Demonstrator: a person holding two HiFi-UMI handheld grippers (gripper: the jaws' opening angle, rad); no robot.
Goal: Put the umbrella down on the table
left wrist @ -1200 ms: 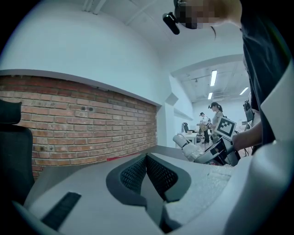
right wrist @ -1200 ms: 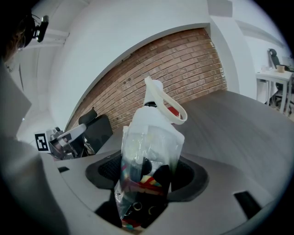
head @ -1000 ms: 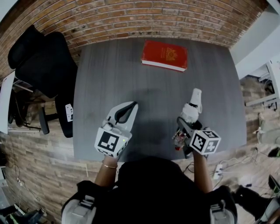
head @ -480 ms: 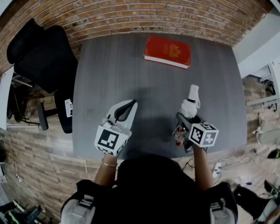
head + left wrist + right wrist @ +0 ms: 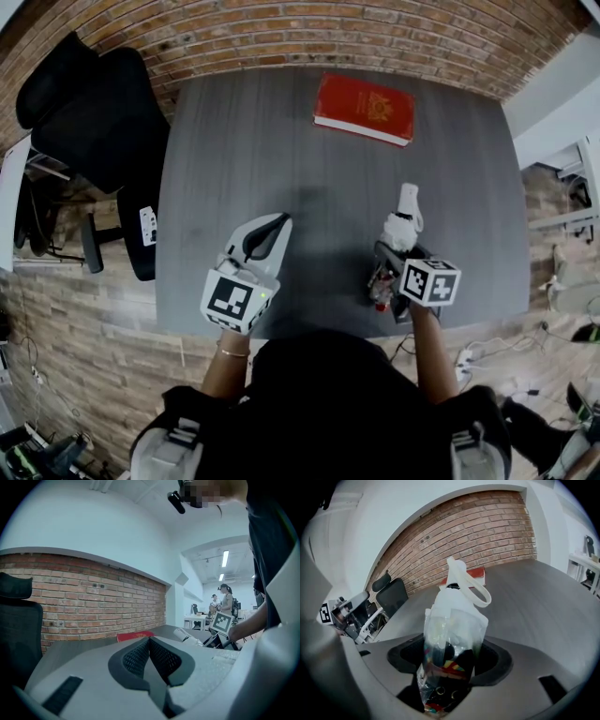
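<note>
Umbrella: a folded umbrella [image 5: 404, 217] in a clear plastic sleeve, gripped at its lower end by the right tool [image 5: 390, 255]. It is over the near right part of the desk [image 5: 244, 159], a little in from the near edge, with its white handle and loop strap pointing toward the far edge.
Right tool: the jaws stand wide yet press the bundled cloth from both sides (the sleeve bulges up between the pads). The tool is tipped nose-down, which suits bringing the long bundle to the desk handle-first.
Contact: no view shows clearly whether the handle tip touches the surface.
Left tool: the left tool [image 5: 282, 221] has its jaws together on nothing. It is held about level over the left half of the near edge, well apart from the umbrella. It looks parked out of the way, since one tool is enough for so light a load.
Landing spot: bare grey surface lies ahead of the handle, between it and the red book [image 5: 364, 108] near the far edge. There seems to be room to lay the umbrella flat without nudging the book.
Surroundings: a black office chair [image 5: 89, 122] stands beside the desk's left edge, and a brick wall runs beyond the far edge.
Stage: the umbrella is in the grip and not yet laid down, so lowering it and letting go remain.
</note>
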